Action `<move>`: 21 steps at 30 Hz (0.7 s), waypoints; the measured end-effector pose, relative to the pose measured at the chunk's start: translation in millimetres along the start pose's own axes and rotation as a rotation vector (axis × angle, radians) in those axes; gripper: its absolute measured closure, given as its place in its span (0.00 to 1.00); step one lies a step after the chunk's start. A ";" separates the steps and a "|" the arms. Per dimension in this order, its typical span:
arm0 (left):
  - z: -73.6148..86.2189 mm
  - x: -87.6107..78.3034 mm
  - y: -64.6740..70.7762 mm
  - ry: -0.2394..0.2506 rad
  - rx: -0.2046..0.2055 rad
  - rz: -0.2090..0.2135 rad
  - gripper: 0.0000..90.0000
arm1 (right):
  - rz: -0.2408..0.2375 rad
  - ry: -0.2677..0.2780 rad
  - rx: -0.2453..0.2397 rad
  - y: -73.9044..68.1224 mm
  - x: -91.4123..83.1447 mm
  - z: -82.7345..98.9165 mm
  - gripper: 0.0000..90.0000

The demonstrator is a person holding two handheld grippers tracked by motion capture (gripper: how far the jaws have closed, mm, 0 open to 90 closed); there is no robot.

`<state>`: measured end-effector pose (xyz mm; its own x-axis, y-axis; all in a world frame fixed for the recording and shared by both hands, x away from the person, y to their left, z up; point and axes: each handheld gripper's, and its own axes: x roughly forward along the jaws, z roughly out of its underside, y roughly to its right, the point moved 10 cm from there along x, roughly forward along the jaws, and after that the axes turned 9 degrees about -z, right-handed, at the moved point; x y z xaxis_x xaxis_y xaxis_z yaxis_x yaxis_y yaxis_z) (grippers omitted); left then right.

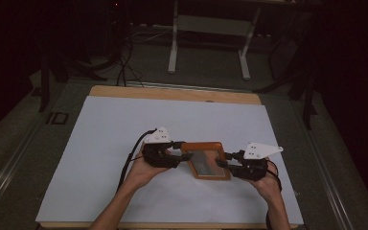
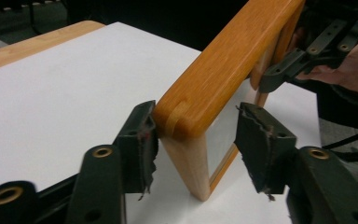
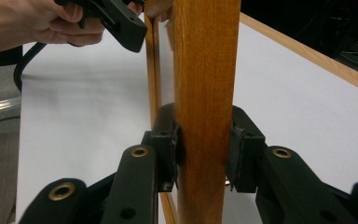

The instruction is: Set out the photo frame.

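Orange-brown wooden picture frame point(image 1: 206, 160) with a pale glass panel sits near the front middle of the white table sheet point(image 1: 100, 134), between both grippers. In the gripper views it stands tilted up on edge, its lower corner close to the sheet; whether it touches, I cannot tell. The right gripper point(image 3: 204, 144) is clamped on one side rail, both pads pressed against the wood. The left gripper point(image 2: 196, 140) straddles the opposite corner with its jaws apart: one pad touches the outer face of the frame, the other stands clear of the glass side. The person's hands point(image 1: 141, 172) come in from the front edge of the table.

By my reading, the step in hand is taking a two-sided hold on the frame, with the right side secured and the left not yet. The next move likely calls for closing the left jaws squarely on the rail, keeping the pad off the glass, while the right holds the frame steady against tipping.
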<state>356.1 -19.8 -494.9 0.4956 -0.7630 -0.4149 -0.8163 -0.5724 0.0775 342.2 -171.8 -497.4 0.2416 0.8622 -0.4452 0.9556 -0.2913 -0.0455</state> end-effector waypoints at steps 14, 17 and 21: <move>30.5 36.3 8.6 -0.104 0.036 0.011 0.61 | 0.008 -0.002 0.027 4.2 -4.1 5.4 0.76; 30.0 39.8 11.3 -0.095 0.046 0.002 0.59 | 0.007 -0.004 0.026 3.8 -4.0 5.2 0.76; 29.6 39.6 12.3 -0.091 0.048 0.003 0.61 | 0.004 -0.008 0.036 4.8 -5.5 7.0 0.76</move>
<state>356.9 -48.2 -537.2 0.4661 -0.7329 -0.4956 -0.8320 -0.5535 0.0361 344.3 -180.8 -501.4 0.2440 0.8576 -0.4528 0.9479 -0.3095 -0.0756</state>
